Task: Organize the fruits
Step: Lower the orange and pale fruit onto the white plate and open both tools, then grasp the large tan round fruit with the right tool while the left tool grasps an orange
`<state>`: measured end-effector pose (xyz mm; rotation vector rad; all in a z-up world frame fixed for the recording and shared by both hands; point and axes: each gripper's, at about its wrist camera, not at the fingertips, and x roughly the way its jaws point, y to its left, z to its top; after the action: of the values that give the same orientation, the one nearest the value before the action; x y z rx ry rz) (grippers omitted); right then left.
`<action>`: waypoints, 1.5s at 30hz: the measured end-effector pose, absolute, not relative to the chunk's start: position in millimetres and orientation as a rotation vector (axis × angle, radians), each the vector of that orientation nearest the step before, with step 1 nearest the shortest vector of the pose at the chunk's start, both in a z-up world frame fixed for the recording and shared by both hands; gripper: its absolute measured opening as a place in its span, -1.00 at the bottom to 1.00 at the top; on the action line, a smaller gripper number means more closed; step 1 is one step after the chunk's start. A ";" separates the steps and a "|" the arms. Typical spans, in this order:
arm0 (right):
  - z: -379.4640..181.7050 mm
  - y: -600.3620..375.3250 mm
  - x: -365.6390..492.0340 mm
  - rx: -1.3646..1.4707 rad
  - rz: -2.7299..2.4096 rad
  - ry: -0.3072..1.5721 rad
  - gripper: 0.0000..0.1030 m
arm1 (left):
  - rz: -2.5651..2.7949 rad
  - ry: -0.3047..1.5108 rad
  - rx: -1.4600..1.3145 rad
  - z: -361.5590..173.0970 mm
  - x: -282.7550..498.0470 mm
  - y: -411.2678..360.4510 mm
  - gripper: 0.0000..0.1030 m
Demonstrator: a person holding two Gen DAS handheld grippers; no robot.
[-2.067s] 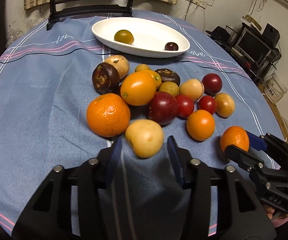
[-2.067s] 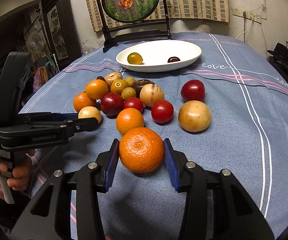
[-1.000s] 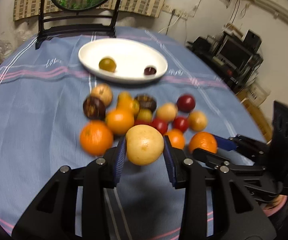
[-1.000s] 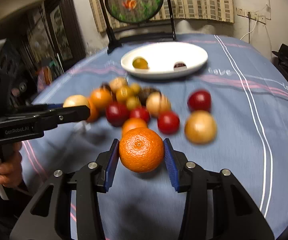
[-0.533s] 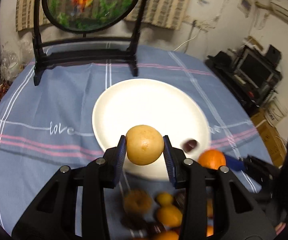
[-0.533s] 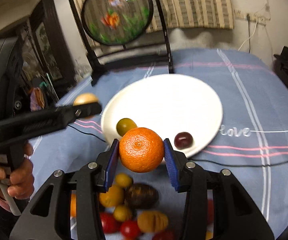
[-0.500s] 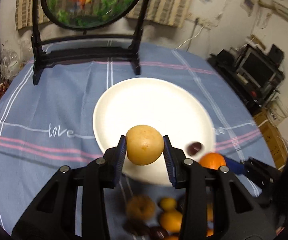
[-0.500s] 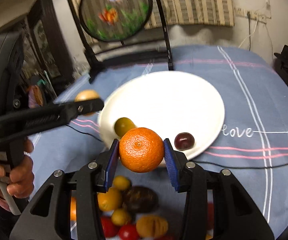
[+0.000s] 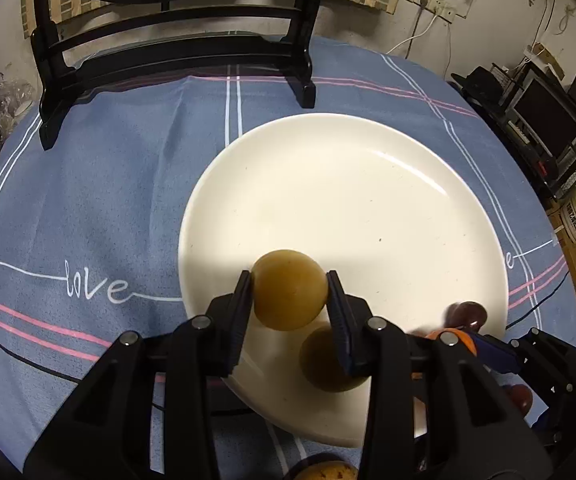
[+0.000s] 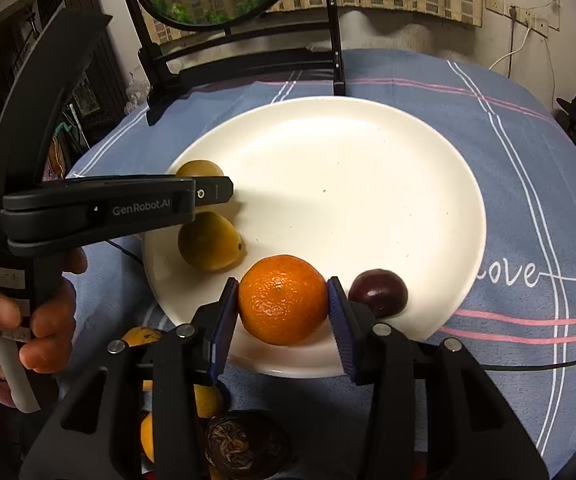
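Left tongs point(image 9: 289, 290) clamped on a yellow-brown fruit point(image 9: 289, 289), held above the white plate point(image 9: 368, 184) near its 7 o'clock rim; both pads press the fruit's sides. Right tongs point(image 10: 283, 300) clamped on an orange point(image 10: 283, 299), held over the plate's 6 o'clock edge. On the plate lie an olive-yellow fruit point(image 10: 209, 242), at about 8 o'clock of the dish and just beside the left tongs' tip, and a dark plum point(image 10: 378, 292) at about 5 o'clock, immediately to the right of the orange. The plate rests on a table covered by a blue cloth point(image 9: 87, 200) with white and pink stripes and the word "love". At 12 o'clock beyond the plate stands a black frame point(image 9: 175, 52) carrying a round panel. A hand point(image 10: 19, 320) grips the left tongs' handle. More fruit point(image 10: 243, 448) lies on the cloth at 6 o'clock, below the plate, partly hidden by the right tongs.
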<state>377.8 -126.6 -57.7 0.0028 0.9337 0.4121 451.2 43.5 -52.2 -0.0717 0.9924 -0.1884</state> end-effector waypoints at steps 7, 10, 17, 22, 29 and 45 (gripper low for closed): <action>-40.1 -130.5 366.6 0.001 0.401 0.860 0.14 | -0.117 0.896 -0.008 -28.1 425.4 40.7 0.41; -27.8 -134.6 352.4 0.003 0.402 0.819 0.14 | -0.062 0.830 0.029 -12.3 401.3 39.3 0.57; -10.5 -155.1 288.6 -0.007 0.410 0.722 0.14 | -0.034 0.725 0.071 10.2 325.8 32.2 0.82; -20.7 -187.8 230.7 0.028 0.386 0.704 0.14 | -0.034 0.692 0.030 4.6 256.4 43.5 0.89; -55.4 -217.3 176.2 0.016 0.312 0.756 0.14 | -0.043 0.742 -0.009 -29.9 179.7 52.5 0.89; -76.6 -227.7 201.7 0.020 0.293 0.883 0.14 | -0.099 0.799 -0.019 -64.4 145.5 46.4 0.89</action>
<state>201.7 -227.7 -76.6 0.0201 0.8825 0.2934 145.5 46.4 -64.4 -0.0193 0.7985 -0.0990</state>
